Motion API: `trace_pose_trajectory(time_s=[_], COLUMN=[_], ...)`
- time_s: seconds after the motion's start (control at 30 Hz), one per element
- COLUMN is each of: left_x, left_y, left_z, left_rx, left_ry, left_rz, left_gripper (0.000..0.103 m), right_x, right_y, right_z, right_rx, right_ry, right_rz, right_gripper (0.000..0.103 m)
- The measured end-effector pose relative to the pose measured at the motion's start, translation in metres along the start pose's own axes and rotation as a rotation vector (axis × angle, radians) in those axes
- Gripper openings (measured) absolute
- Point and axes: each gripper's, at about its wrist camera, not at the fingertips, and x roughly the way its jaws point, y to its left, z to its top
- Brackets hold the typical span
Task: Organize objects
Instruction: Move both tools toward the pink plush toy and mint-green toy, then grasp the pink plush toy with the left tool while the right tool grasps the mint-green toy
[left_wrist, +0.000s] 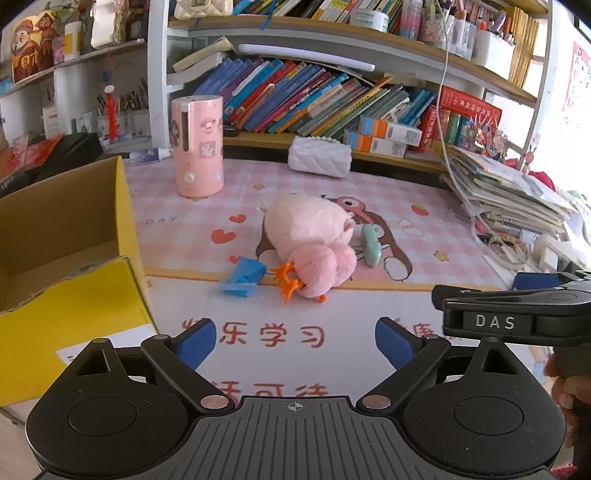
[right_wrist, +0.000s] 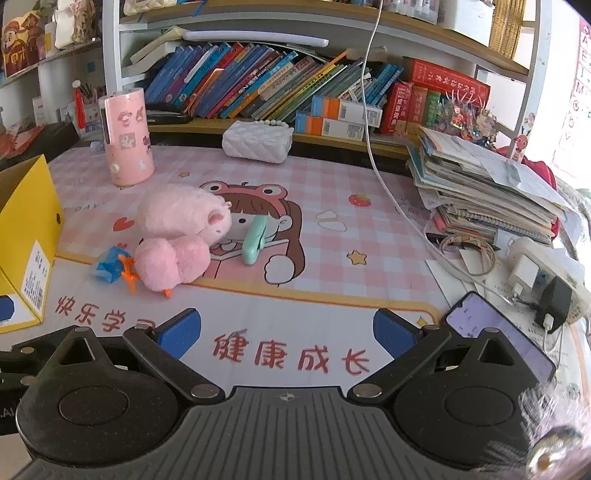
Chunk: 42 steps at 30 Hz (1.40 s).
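Clearly you hold each hand-held gripper (left_wrist: 294, 341) (right_wrist: 287, 332) spread wide and empty, ready for the plush toy (left_wrist: 310, 243) beside the yellow box (left_wrist: 70, 236).

left wrist view: set low over the tabletop (left_wrist: 369, 192), faced toward the bookshelf (left_wrist: 332, 55), yellow box (left_wrist: 66, 236) near at left of frame | right wrist view: same heading, set further right, box at far left edge | shared: pink plush (left_wrist: 314, 243) (right_wrist: 177, 236) at mid-frame, pink canister (left_wrist: 197, 146) (right_wrist: 127, 136), bookshelf across the top
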Motion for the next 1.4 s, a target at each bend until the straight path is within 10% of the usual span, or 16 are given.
trace_pose_trajectory(time_s=[1.4], left_x=[0.118], left_y=[-0.045], left_z=[0.043], left_rx=[0.133], left_ry=[0.071], left_rz=[0.129], left_gripper=[0.09], right_x=[0.08], right_y=[-0.054], right_z=[0.055], right_rx=[0.097], right_ry=[0.002], right_rz=[0.179], right_gripper=[0.1])
